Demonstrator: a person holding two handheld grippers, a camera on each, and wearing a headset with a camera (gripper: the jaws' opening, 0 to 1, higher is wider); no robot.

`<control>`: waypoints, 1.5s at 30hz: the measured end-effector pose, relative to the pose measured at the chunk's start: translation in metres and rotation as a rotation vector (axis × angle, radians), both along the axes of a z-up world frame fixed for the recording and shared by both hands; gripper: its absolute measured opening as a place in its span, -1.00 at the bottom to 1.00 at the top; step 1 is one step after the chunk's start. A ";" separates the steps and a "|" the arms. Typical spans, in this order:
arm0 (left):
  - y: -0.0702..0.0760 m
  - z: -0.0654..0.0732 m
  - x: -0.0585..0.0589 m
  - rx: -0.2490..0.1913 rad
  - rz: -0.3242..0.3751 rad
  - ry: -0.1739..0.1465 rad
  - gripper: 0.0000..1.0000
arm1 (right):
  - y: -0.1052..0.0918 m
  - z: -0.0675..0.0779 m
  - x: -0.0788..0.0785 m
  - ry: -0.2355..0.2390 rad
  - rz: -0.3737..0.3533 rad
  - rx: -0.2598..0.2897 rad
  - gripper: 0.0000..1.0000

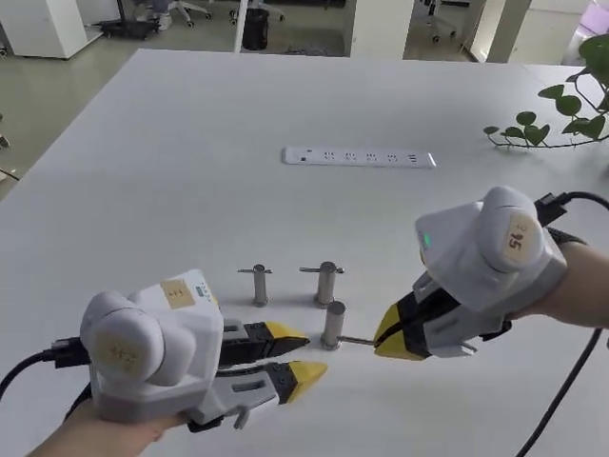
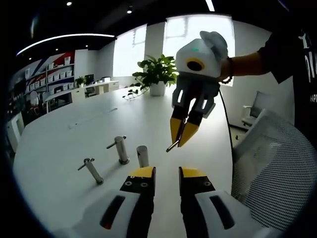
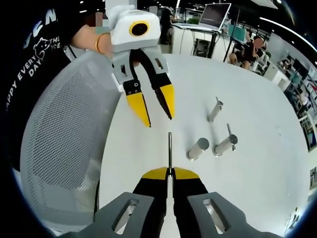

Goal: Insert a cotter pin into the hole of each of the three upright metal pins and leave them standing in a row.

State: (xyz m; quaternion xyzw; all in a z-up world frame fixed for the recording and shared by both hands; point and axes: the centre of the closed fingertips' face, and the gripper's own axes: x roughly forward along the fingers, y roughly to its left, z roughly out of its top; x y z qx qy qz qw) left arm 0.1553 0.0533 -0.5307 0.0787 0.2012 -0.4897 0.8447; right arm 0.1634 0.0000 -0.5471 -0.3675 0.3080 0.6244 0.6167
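Three upright metal pins stand on the white table [image 1: 190, 171]. The two farther pins [image 1: 260, 284] [image 1: 326, 281] each carry a cotter pin through the top. The nearest pin [image 1: 333, 324] has none. My right gripper [image 1: 385, 343] is shut on a cotter pin [image 1: 357, 340], held level with its tip just right of the bare pin. In the right gripper view the cotter pin [image 3: 169, 151] sticks forward from the shut jaws, left of the bare pin [image 3: 198, 148]. My left gripper [image 1: 303, 354] hovers open just left of that pin, holding nothing.
A white power strip [image 1: 360, 157] lies farther back on the table. A leafy plant [image 1: 561, 119] reaches in at the far right. A mesh chair back [image 2: 277, 163] stands beside the table's near edge. Cables trail from both grippers.
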 end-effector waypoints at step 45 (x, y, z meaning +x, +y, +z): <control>-0.028 -0.043 0.062 0.098 0.164 -0.009 -0.65 | -0.017 -0.023 0.052 -0.070 0.028 -0.142 -1.00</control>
